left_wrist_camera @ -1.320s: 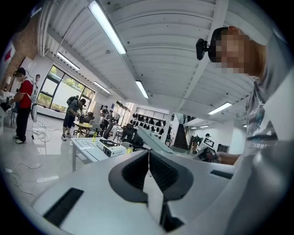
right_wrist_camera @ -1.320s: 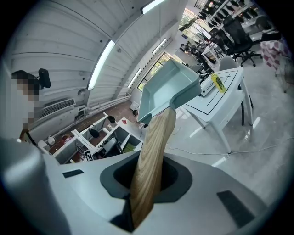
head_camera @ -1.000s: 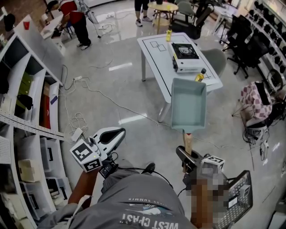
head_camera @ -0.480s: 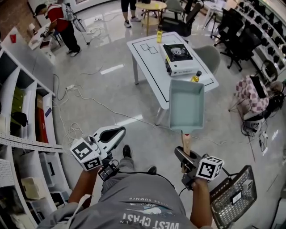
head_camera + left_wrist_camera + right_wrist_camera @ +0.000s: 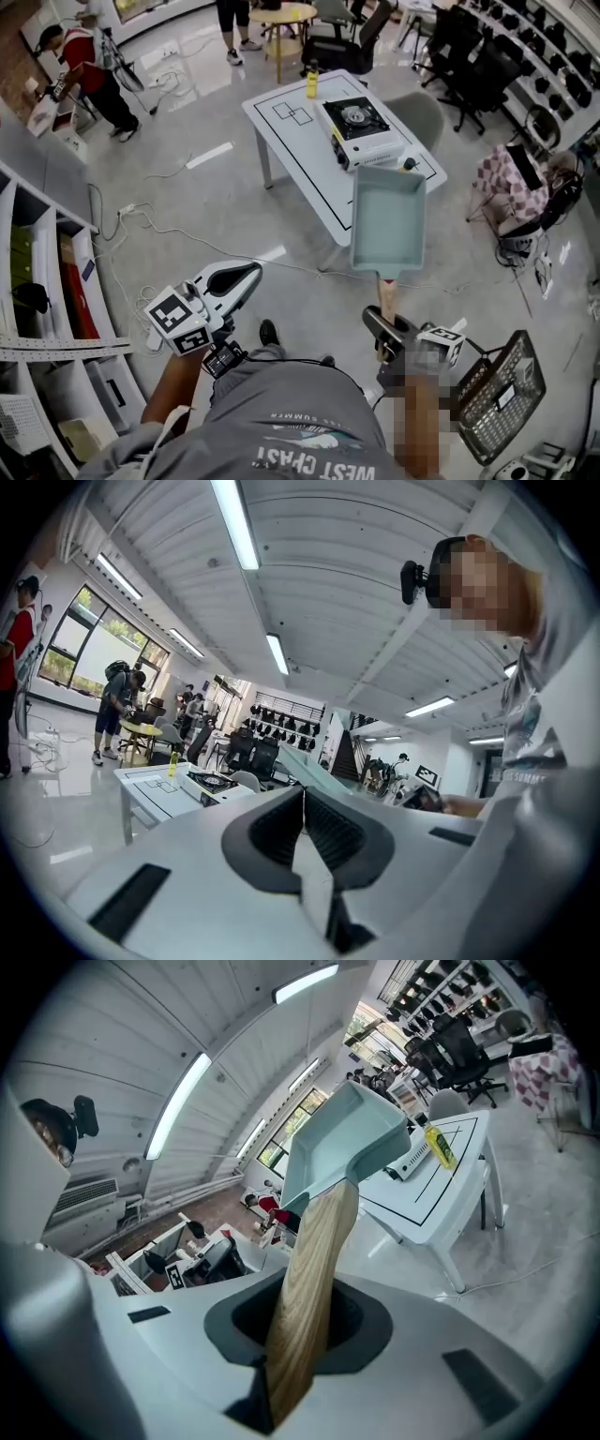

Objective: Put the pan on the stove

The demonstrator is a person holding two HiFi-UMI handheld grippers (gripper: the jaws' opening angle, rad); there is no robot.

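Note:
A pale teal rectangular pan (image 5: pixel 387 218) with a wooden handle (image 5: pixel 386 298) is carried in the air, just short of the white table (image 5: pixel 291 141). My right gripper (image 5: pixel 383 330) is shut on that handle (image 5: pixel 305 1288); in the right gripper view the pan (image 5: pixel 337 1147) juts up and away from the jaws. The portable gas stove (image 5: pixel 356 129) sits on the table's far right part, beyond the pan, and shows in the left gripper view as a stove (image 5: pixel 211 782) too. My left gripper (image 5: pixel 246 277) is shut, holds nothing, and hovers left of the pan at waist height.
A yellow bottle (image 5: pixel 311 84) stands at the table's far edge and another bottle (image 5: pixel 439 1146) beside the stove. Cables (image 5: pixel 159 225) trail over the floor at left. Shelving (image 5: pixel 47 309) lines the left side, a wire basket (image 5: pixel 497 398) sits lower right, and office chairs (image 5: pixel 469 56) and people (image 5: pixel 89 70) stand beyond.
Both grippers and the pan have travelled toward the table, which now lies closer and lower in the head view. The pan's far edge now overlaps the table's near corner.

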